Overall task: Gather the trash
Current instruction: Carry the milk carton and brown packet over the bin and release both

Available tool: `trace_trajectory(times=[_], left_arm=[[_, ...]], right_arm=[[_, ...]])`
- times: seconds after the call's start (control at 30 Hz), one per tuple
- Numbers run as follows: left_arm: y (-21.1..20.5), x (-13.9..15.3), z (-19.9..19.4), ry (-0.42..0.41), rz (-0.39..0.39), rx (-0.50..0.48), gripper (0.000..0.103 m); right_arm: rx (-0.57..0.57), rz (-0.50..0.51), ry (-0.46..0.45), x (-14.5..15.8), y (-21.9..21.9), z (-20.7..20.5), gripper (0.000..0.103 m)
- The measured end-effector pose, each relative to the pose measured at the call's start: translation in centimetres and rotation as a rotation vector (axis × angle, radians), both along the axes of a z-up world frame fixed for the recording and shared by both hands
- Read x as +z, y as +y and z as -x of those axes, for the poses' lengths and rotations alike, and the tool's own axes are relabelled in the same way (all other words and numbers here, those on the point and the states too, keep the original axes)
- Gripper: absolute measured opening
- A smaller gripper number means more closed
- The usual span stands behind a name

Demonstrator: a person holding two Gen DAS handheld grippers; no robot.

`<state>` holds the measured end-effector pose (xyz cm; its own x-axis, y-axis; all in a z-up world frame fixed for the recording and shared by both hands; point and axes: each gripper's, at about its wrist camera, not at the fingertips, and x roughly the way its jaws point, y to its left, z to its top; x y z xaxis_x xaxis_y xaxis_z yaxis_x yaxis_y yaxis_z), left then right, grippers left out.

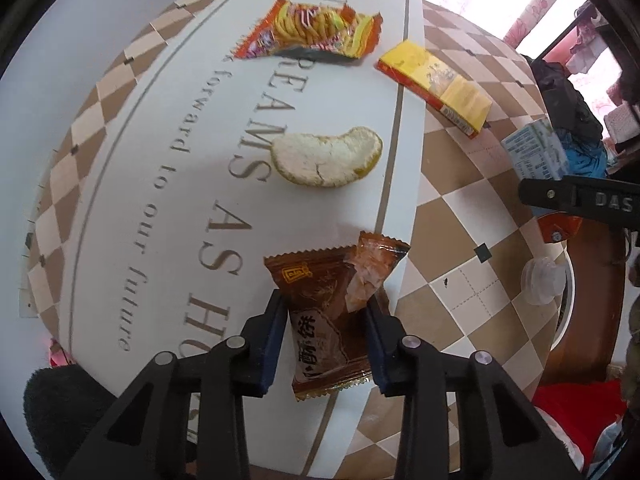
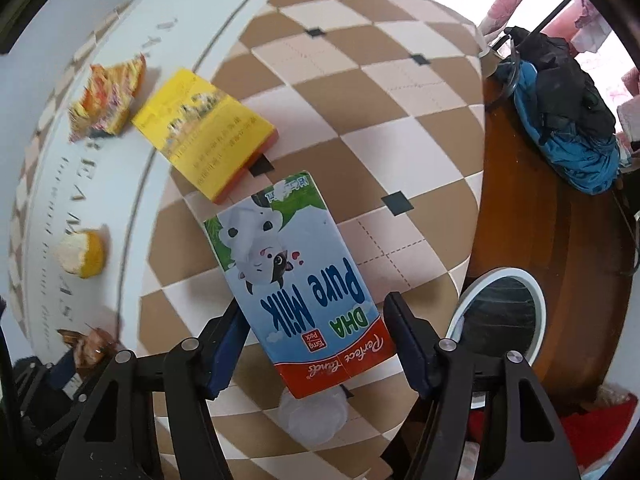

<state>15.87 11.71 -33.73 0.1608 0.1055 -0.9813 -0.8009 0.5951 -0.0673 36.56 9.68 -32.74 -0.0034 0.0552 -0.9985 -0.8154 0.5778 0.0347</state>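
Left claw [image 1: 326, 336] at bottom centre of its view: brown snack wrapper [image 1: 332, 316] sits between the fingers, both pads against its edges, so it's gripping the wrapper. Wrapper's far end sticks out up-frame over the white lettered band of the surface [image 1: 168, 92]. Above that, mid-frame, a piece of citrus peel [image 1: 326, 156] lies pith-up. Top centre: crumpled orange-yellow noodle packet [image 1: 310, 32]; to its right, a yellow box [image 1: 436, 84] on the checkered part.

Right claw [image 2: 316, 344] bottom centre of its view: fingers straddle a milk carton [image 2: 296, 280] lying flat on the checks. Left pad touches it, gap on the right, so it's open. White-rimmed bin [image 2: 500, 312] lower right, beside the surface.
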Motion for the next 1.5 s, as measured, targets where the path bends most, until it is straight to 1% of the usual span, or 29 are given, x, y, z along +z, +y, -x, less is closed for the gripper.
trace_trajectory(times=[0.13, 0.27, 0.4, 0.53, 0.6, 0.63, 0.67, 0.7, 0.77, 0.8, 0.83, 0.87, 0.9, 0.93, 1.0, 1.07, 1.13, 1.2, 1.3, 1.33, 1.37, 1.43, 1.5], left_arm=[[-0.2, 2.2, 0.6, -0.012, -0.067, -0.016, 0.033], [-0.7, 5.7, 0.8, -0.042, -0.157, -0.044, 0.033], [-2.2, 9.4, -1.4, -0.087, -0.236, -0.088, 0.033], [-4.0, 13.5, -3.4, -0.157, -0.294, -0.149, 0.033], [-5.2, 15.2, -4.7, -0.191, -0.311, -0.181, 0.033], [-5.8, 16.0, -5.3, -0.208, -0.319, -0.199, 0.033], [-6.7, 16.7, -5.9, -0.227, -0.325, -0.217, 0.033], [-7.5, 17.2, -6.6, -0.246, -0.322, -0.237, 0.033], [-8.6, 17.3, -8.2, -0.27, -0.297, -0.267, 0.033], [-8.8, 17.1, -8.7, -0.271, -0.296, -0.27, 0.033], [-9.0, 16.7, -9.2, -0.268, -0.293, -0.272, 0.033], [-9.2, 16.0, -9.7, -0.26, -0.289, -0.273, 0.033], [-9.3, 15.2, -10.1, -0.245, -0.29, -0.267, 0.033], [-9.4, 14.5, -10.2, -0.235, -0.284, -0.262, 0.033], [-9.3, 12.5, -10.5, -0.206, -0.254, -0.243, 0.033], [-9.5, 11.1, -10.5, -0.183, -0.229, -0.231, 0.033], [-9.8, 9.9, -10.9, -0.153, -0.232, -0.239, 0.033], [-9.7, 8.9, -11.1, -0.128, -0.229, -0.248, 0.033], [-9.5, 7.9, -11.3, -0.113, -0.22, -0.255, 0.033], [-9.4, 7.6, -11.4, -0.112, -0.214, -0.255, 0.033], [-9.4, 7.4, -11.6, -0.115, -0.197, -0.254, 0.033], [-10.1, 7.2, -12.9, -0.136, -0.15, -0.279, 0.033], [-11.2, 7.3, -14.7, -0.161, -0.13, -0.32, 0.033]], right_arm=[[-0.017, -0.073, -0.019, 2.8, -1.0, 0.7, 0.069], [-0.059, -0.157, -0.045, 5.9, -3.0, 1.5, 0.069], [-0.114, -0.241, -0.074, 9.0, -6.0, 1.9, 0.068], [-0.198, -0.335, -0.092, 12.3, -10.1, 1.7, 0.067], [-0.241, -0.374, -0.096, 13.6, -12.0, 1.1, 0.065], [-0.263, -0.395, -0.099, 14.3, -13.2, 0.9, 0.06], [-0.288, -0.419, -0.102, 15.1, -14.6, 0.7, 0.048], [-0.305, -0.433, -0.105, 15.6, -15.5, 0.5, 0.046], [-0.333, -0.441, -0.124, 16.4, -17.9, -0.3, 0.045], [-0.344, -0.442, -0.128, 16.4, -18.6, -0.7, 0.043], [-0.358, -0.444, -0.113, 15.8, -19.4, -1.4, 0.04], [-0.37, -0.467, -0.069, 15.1, -20.1, -2.1, 0.037], [-0.411, -0.495, 0.005, 14.0, -21.2, -3.2, 0.035], [-0.427, -0.495, 0.029, 13.4, -21.9, -3.8, 0.033], [-0.446, -0.494, 0.027, 12.3, -23.8, -4.4, 0.033], [-0.458, -0.482, 0.069, 10.6, -25.5, -4.7, 0.034], [-0.491, -0.464, 0.11, 8.7, -26.6, -5.0, 0.034], [-0.527, -0.453, 0.125, 7.1, -27.6, -5.2, 0.037], [-0.567, -0.443, 0.152, 5.4, -28.2, -5.3, 0.04], [-0.572, -0.43, 0.158, 4.7, -28.2, -5.3, 0.043], [-0.577, -0.423, 0.166, 4.2, -28.1, -5.2, 0.044], [-0.573, -0.408, 0.183, 3.2, -27.4, -4.8, 0.044], [-0.596, -0.4, 0.179, 2.8, -27.0, -4.7, 0.044]])
